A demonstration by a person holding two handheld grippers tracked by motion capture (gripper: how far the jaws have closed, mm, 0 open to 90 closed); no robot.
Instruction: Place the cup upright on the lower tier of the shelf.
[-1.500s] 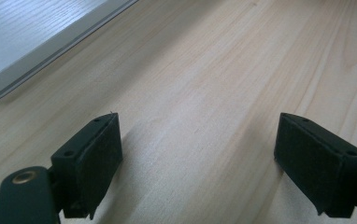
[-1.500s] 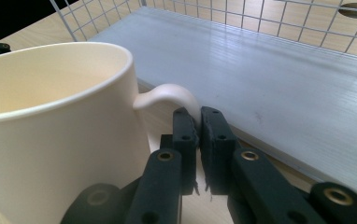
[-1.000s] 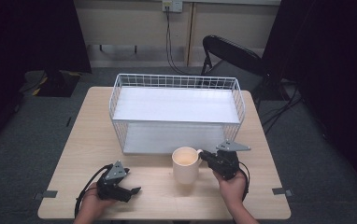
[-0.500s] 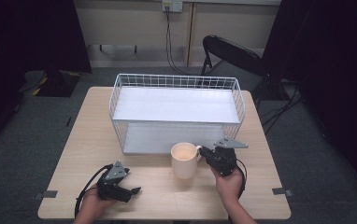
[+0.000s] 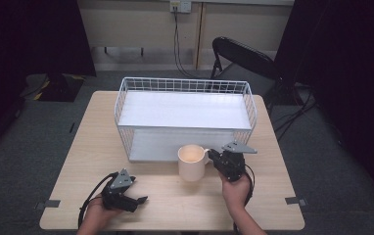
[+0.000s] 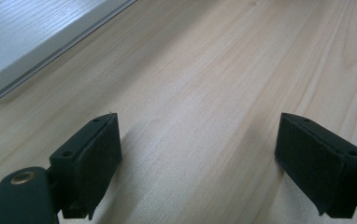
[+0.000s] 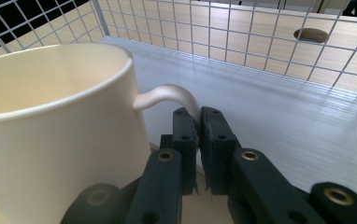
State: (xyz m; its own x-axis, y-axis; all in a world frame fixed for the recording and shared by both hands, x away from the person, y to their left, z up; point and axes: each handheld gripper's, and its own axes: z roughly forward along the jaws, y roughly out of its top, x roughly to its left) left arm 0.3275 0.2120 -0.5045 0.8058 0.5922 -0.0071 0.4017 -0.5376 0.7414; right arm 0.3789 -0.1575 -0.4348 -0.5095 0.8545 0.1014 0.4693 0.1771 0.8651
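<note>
Left gripper [image 5: 135, 200]: black body; grey three-cornered plate on top; black cable looping from its rear; in its own view, two blocky black jaws with flat matte pads [image 6: 103, 158], small screw holes on the outer faces, one brass-coloured rivet at the linkage. Right gripper [image 7: 199, 140]: same black build; grey plate; brass rivets on both linkage arms; forearms bare, no sleeves seen.

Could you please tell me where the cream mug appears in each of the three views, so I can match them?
High view: the mug stands right of centre, before the wire rack.
Left gripper view: no mug, just table.
Right gripper view: the mug is at left, right gripper shut on its handle.
Shared landmark: the wire rack.
</note>
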